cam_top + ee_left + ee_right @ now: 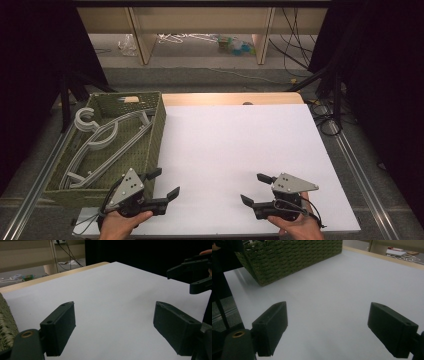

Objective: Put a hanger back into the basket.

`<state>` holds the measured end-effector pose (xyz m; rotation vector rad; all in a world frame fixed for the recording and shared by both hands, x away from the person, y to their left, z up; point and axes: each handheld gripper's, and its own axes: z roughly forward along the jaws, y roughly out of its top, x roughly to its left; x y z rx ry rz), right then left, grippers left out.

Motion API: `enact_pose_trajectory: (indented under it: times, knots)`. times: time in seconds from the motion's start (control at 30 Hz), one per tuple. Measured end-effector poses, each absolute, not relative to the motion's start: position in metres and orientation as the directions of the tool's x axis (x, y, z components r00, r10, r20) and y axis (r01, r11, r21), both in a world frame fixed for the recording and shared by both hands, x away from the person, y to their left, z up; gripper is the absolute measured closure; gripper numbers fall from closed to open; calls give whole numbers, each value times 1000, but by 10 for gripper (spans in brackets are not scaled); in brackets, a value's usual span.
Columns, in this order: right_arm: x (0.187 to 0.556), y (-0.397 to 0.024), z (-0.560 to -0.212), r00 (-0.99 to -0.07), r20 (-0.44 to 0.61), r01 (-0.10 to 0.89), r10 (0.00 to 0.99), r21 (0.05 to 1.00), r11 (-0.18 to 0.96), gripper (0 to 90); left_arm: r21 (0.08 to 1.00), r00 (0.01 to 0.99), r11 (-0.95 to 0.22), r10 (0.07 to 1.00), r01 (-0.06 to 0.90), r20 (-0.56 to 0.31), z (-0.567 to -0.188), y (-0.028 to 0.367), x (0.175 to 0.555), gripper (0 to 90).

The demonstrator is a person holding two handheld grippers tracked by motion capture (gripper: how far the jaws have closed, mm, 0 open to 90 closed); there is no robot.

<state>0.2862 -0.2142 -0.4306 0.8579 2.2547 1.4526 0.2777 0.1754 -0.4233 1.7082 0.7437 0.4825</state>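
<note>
A green woven basket (pixel 156 131) stands at the table's left side with several grey plastic hangers (pixel 102 137) lying inside it. My left gripper (pixel 164 183) is held low near the table's front edge, just right of the basket's near corner, jaws open with nothing between them. In its own view the left gripper (pixel 113 326) spans bare white table, and the basket's wall (pixel 6 326) shows at the left edge. My right gripper (pixel 255 188) rests low at the front right, open and empty. Its own view has the right gripper (pixel 327 326) over white surface, the basket (pixel 292 257) farther off.
The white table top (pixel 235 150) runs wide between and beyond the grippers. A wooden strip (pixel 232 98) borders its far edge. Metal rails (pixel 357 170) run along both sides. Cables and shelf legs (pixel 262 35) lie on the floor behind.
</note>
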Motion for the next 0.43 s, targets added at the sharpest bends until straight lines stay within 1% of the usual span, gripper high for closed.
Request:
enact_pose_trajectory:
  times: [0.07, 0.1, 0.13, 0.23, 0.27, 0.43]
  knots:
    - [286, -215, -430, -763, 58, 322, 644, 898, 301, 171, 962, 712, -151, 699, 228, -59, -423, 175, 277, 177]
    - [286, -215, -429, -761, 54, 312, 647, 904, 291, 171, 962, 718, -163, 695, 218, -45, -422, 176, 278, 177]
    - [286, -215, -429, -762, 70, 325, 643, 901, 288, 171, 963, 719, -164, 694, 214, -42, -422, 176, 278, 177]
    - [286, -215, -429, -762, 65, 322, 644, 902, 289, 170, 963, 716, -160, 697, 217, -46, -422, 176, 277, 177]
    - [286, -215, -429, -762, 65, 325, 645, 900, 292, 171, 961, 709, -141, 701, 237, -72, -422, 175, 276, 177]
    - [287, -215, -430, -764, 67, 325, 642, 899, 292, 171, 961, 711, -142, 699, 236, -71, -422, 174, 275, 177]
